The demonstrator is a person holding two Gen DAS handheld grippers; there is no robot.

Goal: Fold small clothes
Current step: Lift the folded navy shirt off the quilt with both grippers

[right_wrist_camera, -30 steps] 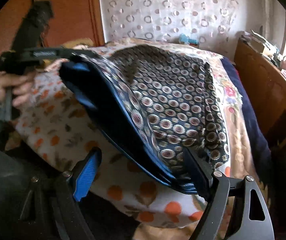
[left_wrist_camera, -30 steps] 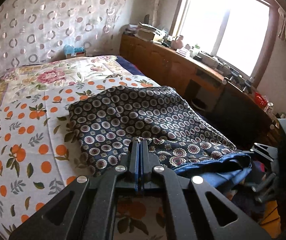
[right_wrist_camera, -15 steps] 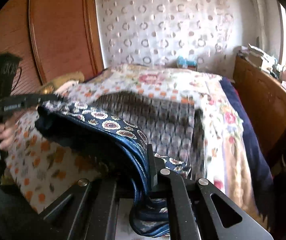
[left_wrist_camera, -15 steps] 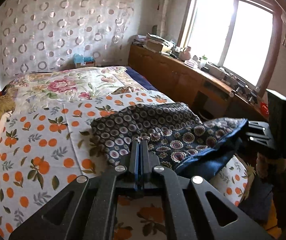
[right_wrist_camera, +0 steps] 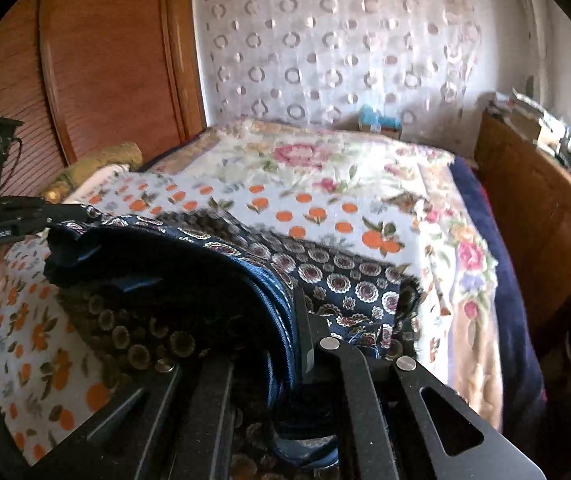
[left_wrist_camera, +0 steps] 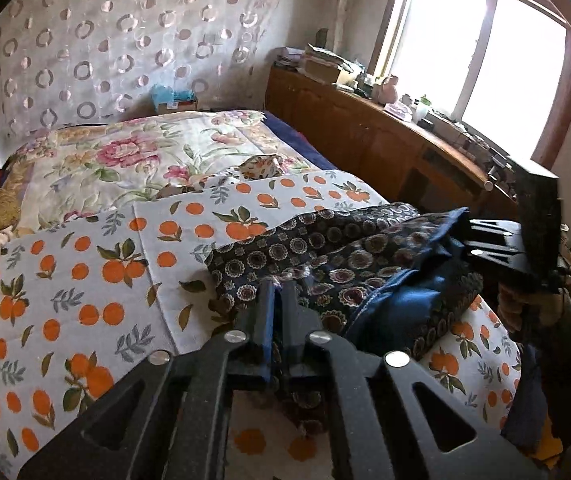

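A dark navy garment (left_wrist_camera: 325, 248) printed with small round medallions lies bunched on the bed, its plain blue lining showing along one raised edge. My left gripper (left_wrist_camera: 277, 290) is at the garment's near corner. Its jaws are opening, a narrow gap shows, and the cloth edge still sits between them. In the right wrist view the left gripper (right_wrist_camera: 41, 218) appears at the far left, with the garment (right_wrist_camera: 345, 280) stretched up to its tips. My right gripper (right_wrist_camera: 291, 308) is shut on the blue hem, and cloth hides its left finger. The right gripper (left_wrist_camera: 467, 236) shows at the right, holding the lifted edge.
The bed carries an orange-print quilt (left_wrist_camera: 85, 272) in front and a floral quilt (left_wrist_camera: 133, 152) behind. A long wooden cabinet (left_wrist_camera: 365, 128) with clutter runs under the window on the right. A wooden headboard (right_wrist_camera: 105, 60) stands at the left, and a blue box (left_wrist_camera: 173, 98) at the far wall.
The right gripper closed on the garment's hem. Both grippers drew back with the cloth, bunching it toward the near edge. The left jaws have parted a little.
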